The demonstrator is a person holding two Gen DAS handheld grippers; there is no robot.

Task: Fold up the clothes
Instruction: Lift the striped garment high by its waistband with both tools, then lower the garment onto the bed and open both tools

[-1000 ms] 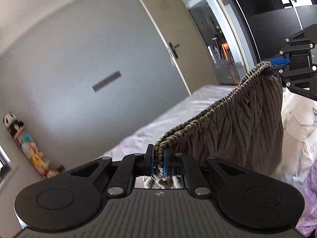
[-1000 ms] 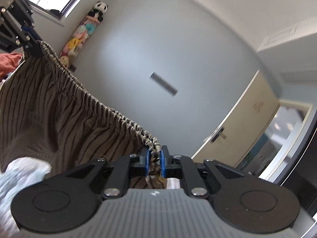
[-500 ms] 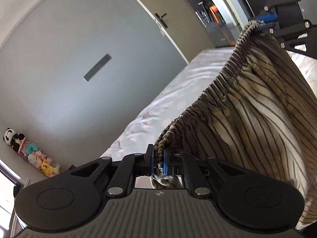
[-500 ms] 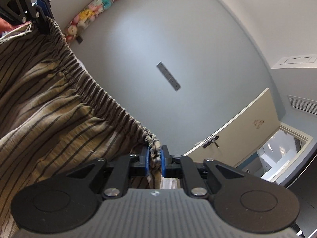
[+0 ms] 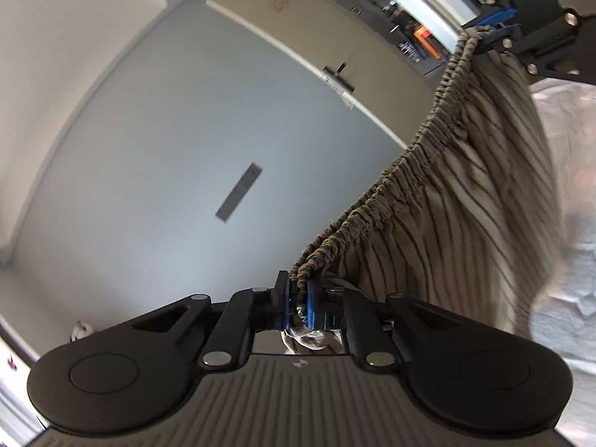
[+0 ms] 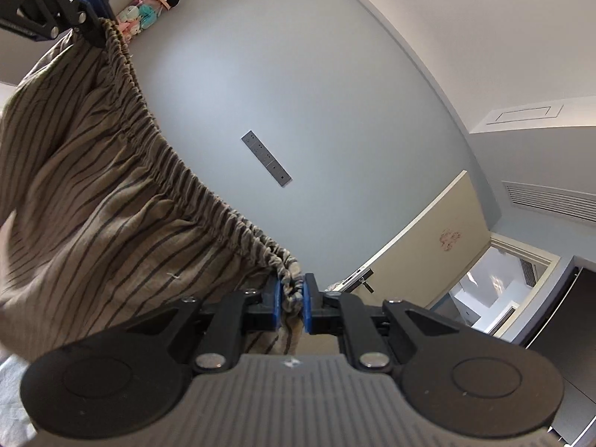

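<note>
The left gripper (image 5: 298, 303) is pinching one end of the stretchy waistband (image 5: 376, 208) of the striped pants (image 5: 465, 201). Its blue pads (image 5: 311, 305) are pressing together on the bunched cloth, so the cloth is not slipping out. In the right wrist view, the right gripper (image 6: 291, 300) is doing the same job at the other end of the waistband (image 6: 175, 171). Its pads (image 6: 307, 305) are squeezing a thick fold of cloth between them.

The pants are being held up in the air by these two ends, probably so the waistband is pulling into a line and the rest is hanging flat and smooth. That is a good start for folding, since wrinkles are falling out by themselves. The folding itself is not done yet.

The cloth (image 6: 85, 201) is hanging down from the band like a small curtain. It is sagging a little in the middle, so the band is not pulled fully tight.

Both grippers are pointing about level, toward the far wall, and each one is tilting over to one side. They are well apart, with the whole waistband between them. Each camera is seeing the other gripper far off at the top corner of its picture.

Below and beyond the pants, the white bed (image 5: 570, 246) is waiting. Farther away are the grey wall (image 5: 178, 141), a door (image 5: 335, 48) and some soft toys (image 6: 156, 3) hanging up high.
</note>
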